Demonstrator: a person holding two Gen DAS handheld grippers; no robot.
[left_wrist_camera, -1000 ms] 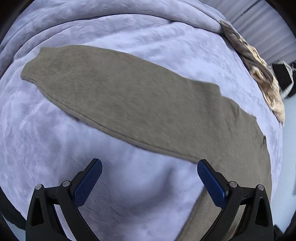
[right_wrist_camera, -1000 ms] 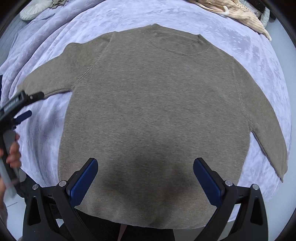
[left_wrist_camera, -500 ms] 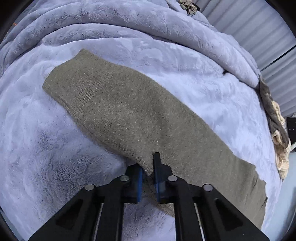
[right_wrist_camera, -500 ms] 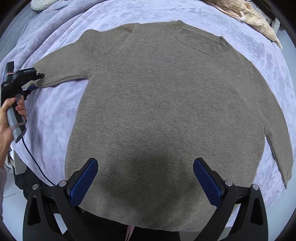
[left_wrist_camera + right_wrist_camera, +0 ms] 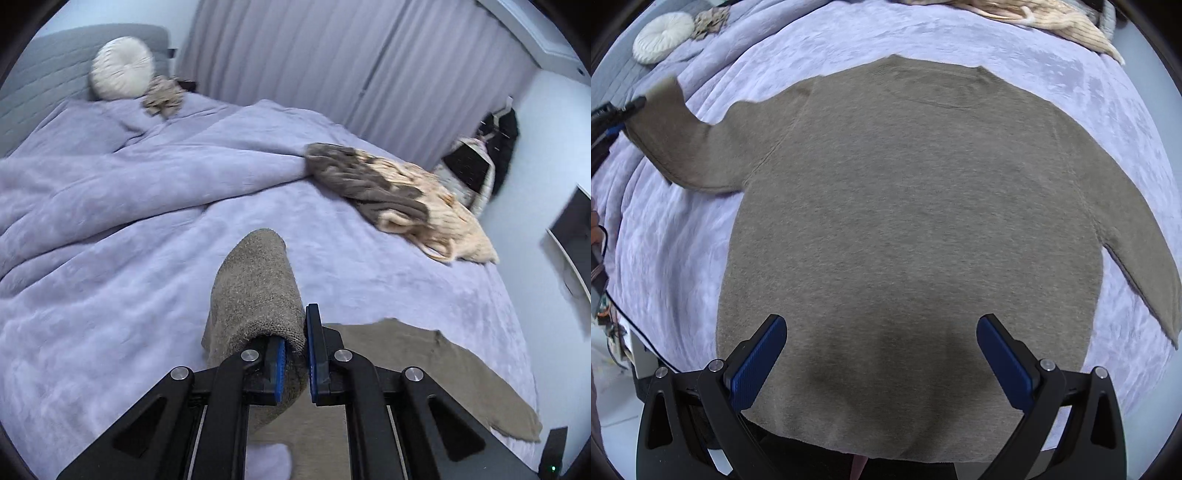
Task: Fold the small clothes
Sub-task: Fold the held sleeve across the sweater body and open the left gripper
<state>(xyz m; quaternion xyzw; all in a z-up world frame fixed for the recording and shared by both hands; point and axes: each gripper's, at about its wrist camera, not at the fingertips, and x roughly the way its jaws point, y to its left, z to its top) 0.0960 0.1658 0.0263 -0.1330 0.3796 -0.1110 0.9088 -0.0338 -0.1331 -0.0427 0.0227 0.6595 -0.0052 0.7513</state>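
One sleeve [image 5: 255, 291] pinched by left gripper [image 5: 295, 354]; no legible writing.

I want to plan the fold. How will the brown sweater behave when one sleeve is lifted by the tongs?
Probably floppy: the sleeve droops over the left tongs where they pinch it. It likely lifts alone; in the right wrist view the sweater body lies flat on the blanket. The fuzzy knit probably will not slip.

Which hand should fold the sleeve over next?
Left. The left gripper already pinches the sleeve, lifted off the blanket. The right gripper hovers open over the sweater.
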